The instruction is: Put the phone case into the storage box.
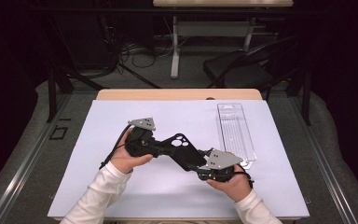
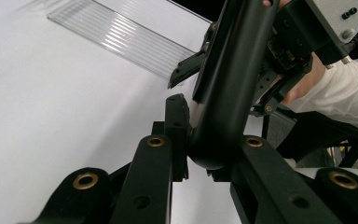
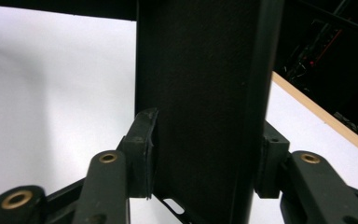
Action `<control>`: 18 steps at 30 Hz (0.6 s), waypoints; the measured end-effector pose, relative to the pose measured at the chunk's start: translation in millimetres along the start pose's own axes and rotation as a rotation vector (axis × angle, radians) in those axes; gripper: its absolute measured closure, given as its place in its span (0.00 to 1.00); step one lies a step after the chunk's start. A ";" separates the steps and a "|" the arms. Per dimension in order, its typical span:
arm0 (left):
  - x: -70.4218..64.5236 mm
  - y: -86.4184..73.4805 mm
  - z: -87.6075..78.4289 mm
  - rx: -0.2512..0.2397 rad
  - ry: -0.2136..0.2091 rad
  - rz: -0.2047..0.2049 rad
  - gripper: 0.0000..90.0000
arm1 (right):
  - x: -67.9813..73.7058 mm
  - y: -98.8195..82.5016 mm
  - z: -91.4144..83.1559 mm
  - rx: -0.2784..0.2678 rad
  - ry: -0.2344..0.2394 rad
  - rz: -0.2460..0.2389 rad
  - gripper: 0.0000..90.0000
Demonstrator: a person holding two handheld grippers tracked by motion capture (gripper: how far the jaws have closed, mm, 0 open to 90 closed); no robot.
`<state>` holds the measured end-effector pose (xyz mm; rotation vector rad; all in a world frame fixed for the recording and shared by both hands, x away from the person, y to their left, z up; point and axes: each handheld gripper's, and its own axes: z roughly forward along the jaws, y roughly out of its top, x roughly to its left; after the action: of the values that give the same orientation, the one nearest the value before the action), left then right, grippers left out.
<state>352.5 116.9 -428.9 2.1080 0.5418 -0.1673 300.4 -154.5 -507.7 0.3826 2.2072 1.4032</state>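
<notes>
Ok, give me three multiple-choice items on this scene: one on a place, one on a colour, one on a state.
1. Where does the tray lie?
A: on the table's right side. B: on its left side. C: at its middle.
2. What colour is the part?
A: white. B: black. C: red.
3. How do the left fingers stand?
A: wide open above the tray. B: resting on the table. C: shut on the part.

1 A, the tray lies near the right edge.
2 B, it shows black against the white table.
3 C, they clamp the part's rounded end.
</notes>
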 end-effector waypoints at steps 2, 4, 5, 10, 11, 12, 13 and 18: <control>0.6 0.0 -1.2 0.000 0.011 -0.005 0.90 | -0.3 0.6 -1.3 -0.009 -0.016 -0.004 0.55; 1.7 -0.3 -1.8 -0.002 0.011 -0.015 0.90 | -1.3 0.9 -2.3 -0.025 -0.025 0.009 0.55; 2.0 -0.4 -2.3 0.003 0.015 -0.018 0.90 | -2.1 1.2 -3.1 -0.028 -0.033 0.011 0.53; 5.3 -0.9 -3.4 0.011 0.025 -0.050 0.90 | -4.7 2.2 -7.0 -0.036 -0.056 0.050 0.51; 6.1 -0.8 -3.7 0.019 0.031 -0.054 0.90 | -5.4 2.3 -7.6 -0.038 -0.059 0.068 0.49; 6.9 -1.1 -3.5 0.020 0.028 -0.064 0.90 | -6.3 2.3 -8.4 -0.038 -0.058 0.085 0.48; 7.8 -1.4 -3.3 0.023 0.025 -0.073 0.90 | -7.0 2.3 -9.0 -0.040 -0.063 0.095 0.47; 10.5 -2.1 -2.4 0.036 0.019 -0.089 0.90 | -10.5 2.6 -11.4 -0.034 -0.091 0.129 0.39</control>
<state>360.7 123.1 -432.5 2.1236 0.6489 -0.2089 302.9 -167.1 -498.7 0.5741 2.1153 1.4584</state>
